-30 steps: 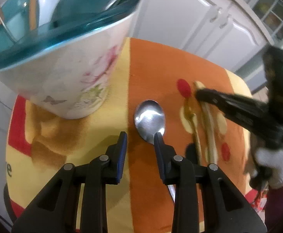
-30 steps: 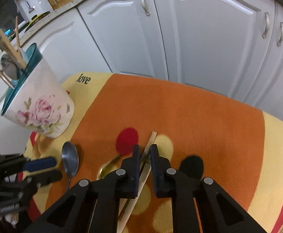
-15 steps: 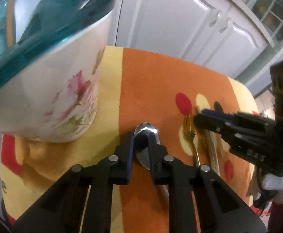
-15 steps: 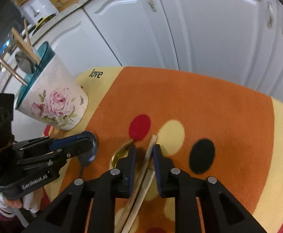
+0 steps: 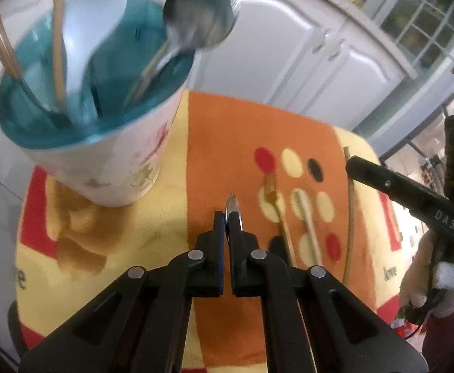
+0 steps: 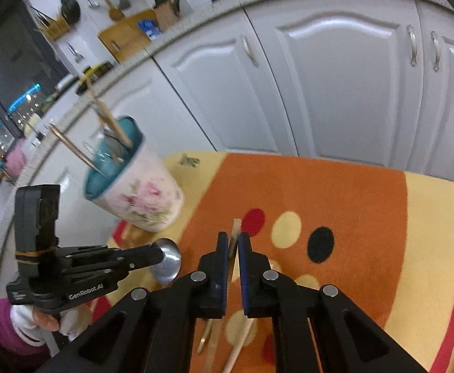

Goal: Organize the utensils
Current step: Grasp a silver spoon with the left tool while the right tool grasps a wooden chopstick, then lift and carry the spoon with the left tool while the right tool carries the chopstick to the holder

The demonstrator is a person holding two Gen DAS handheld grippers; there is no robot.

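Left wrist view: left tongs [image 5: 227, 217] have just closed, pinching spoon [image 5: 233, 206]; cup [image 5: 102, 143] at 10 o'clock. Right tongs [image 6: 232, 242] have just closed on a chopstick [image 6: 235, 233] — lift both clear, drop in handle-first.

Left gripper [image 5: 227, 217] clamped on a steel spoon [image 5: 233, 208] above the patterned cloth [image 5: 227, 143].

Its jaws had just been closing and pinched the spoon bowl edge-on. A floral cup [image 5: 108, 155] held utensils at left; a gold fork [image 5: 272, 199] and chopstick [image 5: 308, 223] lay beside the spoon; the right gripper [image 5: 351, 163] held another chopstick [image 5: 348, 217].
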